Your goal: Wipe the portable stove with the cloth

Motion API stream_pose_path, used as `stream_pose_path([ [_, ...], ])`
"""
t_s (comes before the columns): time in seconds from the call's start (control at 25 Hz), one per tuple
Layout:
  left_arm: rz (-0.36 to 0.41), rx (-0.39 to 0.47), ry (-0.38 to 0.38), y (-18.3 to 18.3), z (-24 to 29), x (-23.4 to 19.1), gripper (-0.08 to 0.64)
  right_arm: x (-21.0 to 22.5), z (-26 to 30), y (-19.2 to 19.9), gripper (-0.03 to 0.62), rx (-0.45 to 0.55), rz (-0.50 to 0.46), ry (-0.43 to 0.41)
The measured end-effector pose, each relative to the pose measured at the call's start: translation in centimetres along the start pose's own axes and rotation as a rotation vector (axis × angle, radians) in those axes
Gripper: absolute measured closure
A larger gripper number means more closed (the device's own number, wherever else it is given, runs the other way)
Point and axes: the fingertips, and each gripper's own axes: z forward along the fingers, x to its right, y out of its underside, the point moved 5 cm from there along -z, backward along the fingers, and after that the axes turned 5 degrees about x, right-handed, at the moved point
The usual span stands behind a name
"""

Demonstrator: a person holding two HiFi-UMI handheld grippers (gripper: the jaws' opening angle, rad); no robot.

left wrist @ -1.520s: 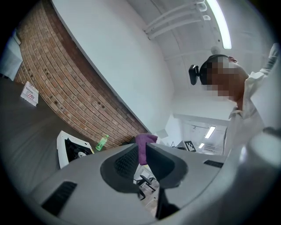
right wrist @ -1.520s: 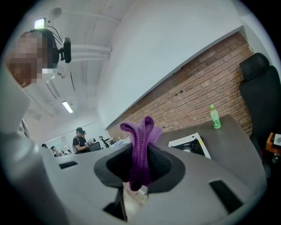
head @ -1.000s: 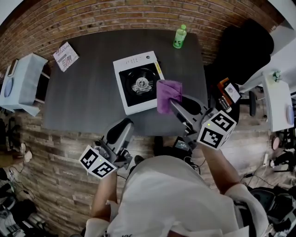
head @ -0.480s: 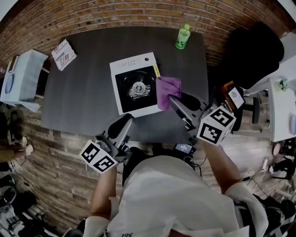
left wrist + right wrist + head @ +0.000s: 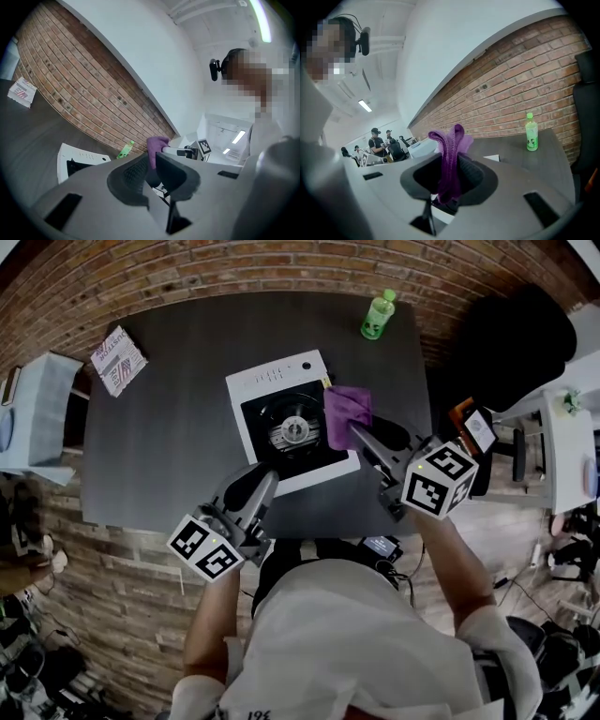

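Observation:
The white portable stove (image 5: 255, 390) with its black burner top sits mid-table, also low in the left gripper view as the stove (image 5: 75, 161). A purple cloth (image 5: 345, 415) hangs over the stove's right edge, pinched by my right gripper (image 5: 360, 433), which is shut on it. In the right gripper view the cloth (image 5: 449, 159) stands up between the jaws of that gripper (image 5: 449, 183). My left gripper (image 5: 262, 480) hovers at the stove's near edge, shut, holding nothing. The left gripper (image 5: 151, 174) sees the cloth (image 5: 156, 144) beyond its jaws.
A green bottle (image 5: 377, 315) stands at the table's far right corner and a booklet (image 5: 117, 348) lies at the far left. A black chair (image 5: 511, 343) is right of the dark table (image 5: 169, 456). A white side table (image 5: 37, 409) stands at left.
My right gripper has carried the cloth from beside the stove onto its right edge. The left gripper has come closer to the stove's near edge.

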Motion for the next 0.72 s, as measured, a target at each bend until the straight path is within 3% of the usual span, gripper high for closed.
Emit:
stream_pose_path([
  [0.48, 0.011, -0.053, 0.037, -2.8, 0.1, -8.5, 0.513, 1.4, 8.7, -0.2, 0.495, -0.07, -0.112, 0.109],
  [0.72, 0.016, -0.075, 0.015, -2.7, 1.2, -11.4, 0.513, 3.3, 12.2, -0.1, 0.495, -0.147, -0.194, 0.093],
])
